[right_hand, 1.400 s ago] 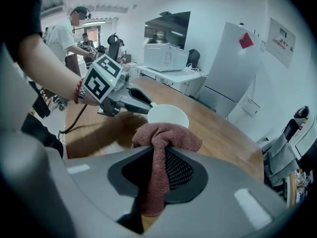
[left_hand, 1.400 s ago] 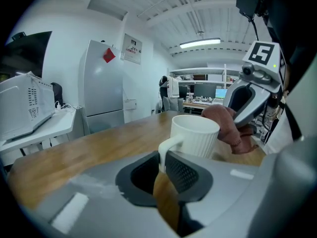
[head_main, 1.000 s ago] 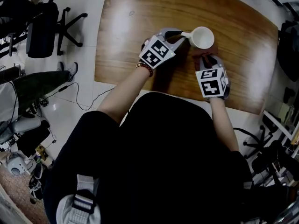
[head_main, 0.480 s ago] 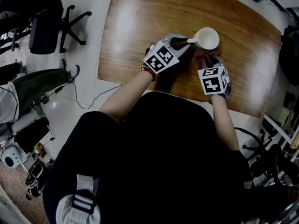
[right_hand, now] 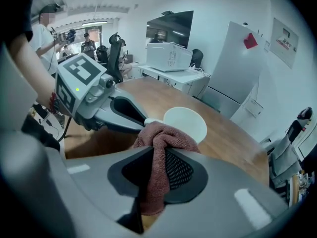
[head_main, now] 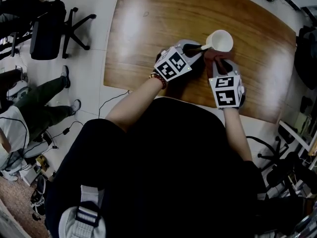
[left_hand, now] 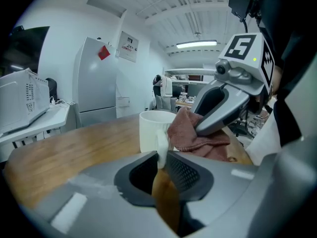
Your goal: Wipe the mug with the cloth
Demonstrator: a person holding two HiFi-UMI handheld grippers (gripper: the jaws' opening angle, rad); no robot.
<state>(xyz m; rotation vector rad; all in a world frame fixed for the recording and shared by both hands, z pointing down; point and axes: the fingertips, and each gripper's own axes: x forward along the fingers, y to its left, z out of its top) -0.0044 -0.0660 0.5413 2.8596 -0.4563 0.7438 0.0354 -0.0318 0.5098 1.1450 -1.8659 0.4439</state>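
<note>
A: What takes up most of the scene?
B: A brown wooden table (head_main: pixel 148 29) with rounded corners, standing on a pale floor. A black office chair (head_main: pixel 49 29) stands off its left end. A person (head_main: pixel 173 157) in dark clothes leans over the near edge, with both forearms reaching onto the top.

A: And the grippers?
B: Both are near the middle of the table, close together, each with its black-and-white marker cube facing up. The left gripper (head_main: pixel 199 47) points right, toward the mug (head_main: pixel 220 40). The right gripper (head_main: pixel 218 66) sits just beside it, nearer the person, and points away from them.

A: What has the left one got?
B: Its jaws are pinched tight on the white mug's handle (left_hand: pixel 161 147), with only the handle's thickness between the pads.

A: And the right one?
B: It is clamped down on a reddish-brown cloth (right_hand: pixel 161 138). A fold runs down between the pads, and the bunched end bulges out past the tips.

A: Where exactly is the mug?
B: It is on the far side of both grippers, over the middle of the table, upright with its mouth facing up. I can't tell whether its base rests on the wood.

A: How does the cloth sit against it?
B: In the left gripper view the bunched cloth presses on the mug's side, just beside the handle and below the rim.
</note>
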